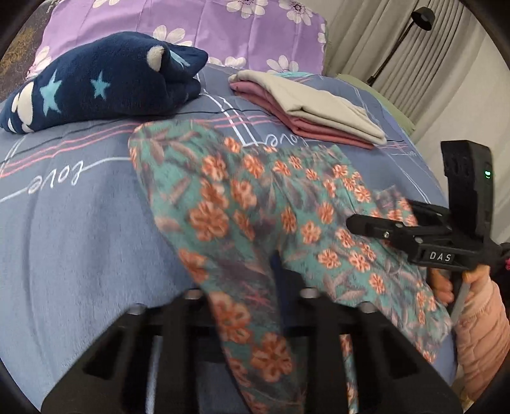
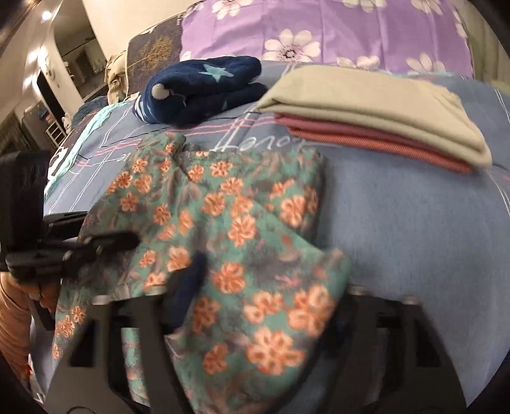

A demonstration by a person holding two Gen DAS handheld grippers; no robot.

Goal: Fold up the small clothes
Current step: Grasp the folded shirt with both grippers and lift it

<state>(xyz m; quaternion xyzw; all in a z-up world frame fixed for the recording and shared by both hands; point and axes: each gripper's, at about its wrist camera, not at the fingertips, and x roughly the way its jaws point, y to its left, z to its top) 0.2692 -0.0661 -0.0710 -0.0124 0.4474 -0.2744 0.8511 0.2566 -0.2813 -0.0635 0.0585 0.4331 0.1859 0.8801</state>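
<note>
Broadly, a bed (image 1: 79,223) covered by a blue-grey quilt with pink and white lines is seen, with one purple flowered pillow (image 1: 191,28) standing at its far end. On the quilt one floral garment (image 1: 255,197) — teal with orange blossoms — is spread near the middle, its long axis running from the near edge away toward the pillow; its far end lies flat on the bed while the near end is lifted and draped over both tools. Beyond it, one folded navy plush item with pale stars (image 1: 105,86) is placed to the left, and one stack of two folded cloths — a beige one (image 1: 318,102) on a pink one (image 1: 318,130) — to the right, apart from the garment.

The left gripper (image 1: 251,296) is closed on the near hem of the floral garment, cloth bunched between its narrow jaws. The right gripper (image 2: 223,286) is likewise clamped on the garment's near edge, fabric pinched in its narrowed jaws. Each tool is held by a hand (image 1: 446,283) in a pink quilted sleeve (image 1: 484,344). One floor lamp (image 1: 417,22) is seen before pale curtains.
</note>
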